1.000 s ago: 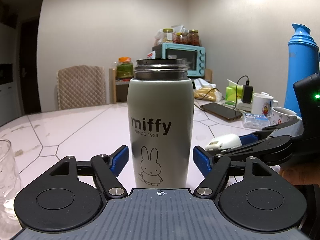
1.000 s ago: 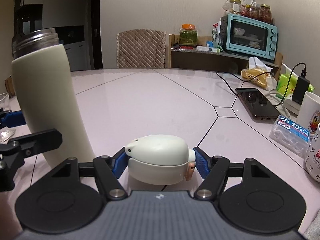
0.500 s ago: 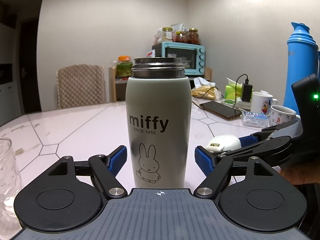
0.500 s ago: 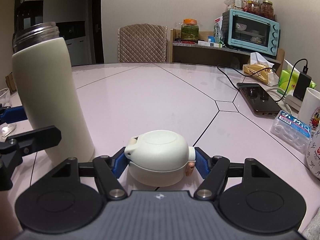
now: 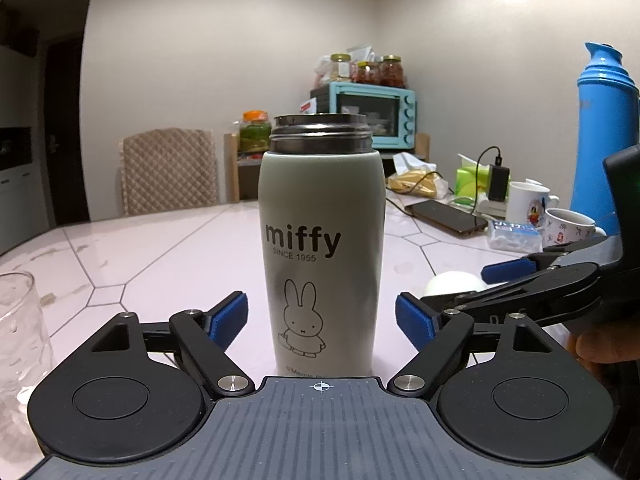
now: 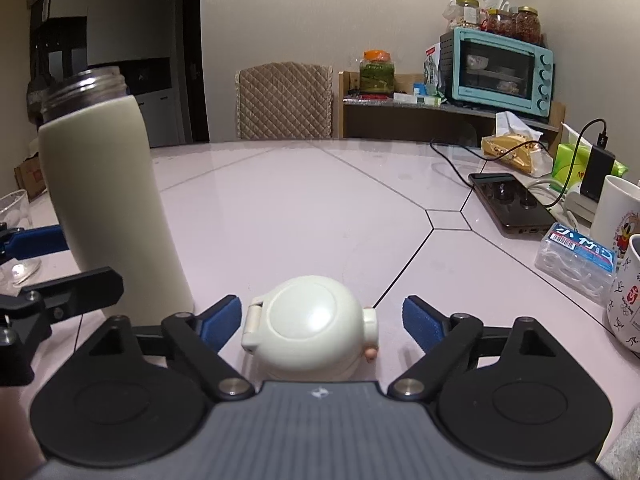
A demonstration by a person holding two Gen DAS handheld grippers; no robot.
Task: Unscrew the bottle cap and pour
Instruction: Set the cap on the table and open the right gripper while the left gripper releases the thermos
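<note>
The pale green bottle point(image 5: 322, 248) printed "miffy" stands upright on the pink-white bench point(image 5: 168, 256) with its steel threaded mouth uncovered, directly ahead of the left gripper point(image 5: 321, 318). That gripper's blue-padded fingers point(image 5: 229, 317) are spread to either side of the bottle's lower body, with a visible gap on each side, so nothing is pinched. The bottle's white cap point(image 6: 310, 330) rests on the bench just to the right of the bottle, apart from it. The right gripper point(image 6: 321, 322) sits around the cap, its fingers point(image 6: 422, 324) spread wide and clear of the cap's sides; the cap lies loose between them. In the left wrist view the right gripper point(image 5: 508, 276) shows at the right edge, with the cap point(image 5: 454, 283) partly hidden behind it. In the right wrist view the bottle point(image 6: 104, 200) rises at the left. A clear glass point(image 5: 20, 332) stands on the bench left of the bottle. Farther out along the right side of the bench lie a dark phone point(image 6: 510, 200) on a charging cable, a small plastic box point(image 6: 576, 258) with a blue label, white mugs point(image 5: 528, 202) and a tall blue thermos point(image 5: 604, 132). Beyond the bench are a quilted chair point(image 6: 285, 100) and a turquoise toaster oven point(image 6: 498, 68) with jars on top.
</note>
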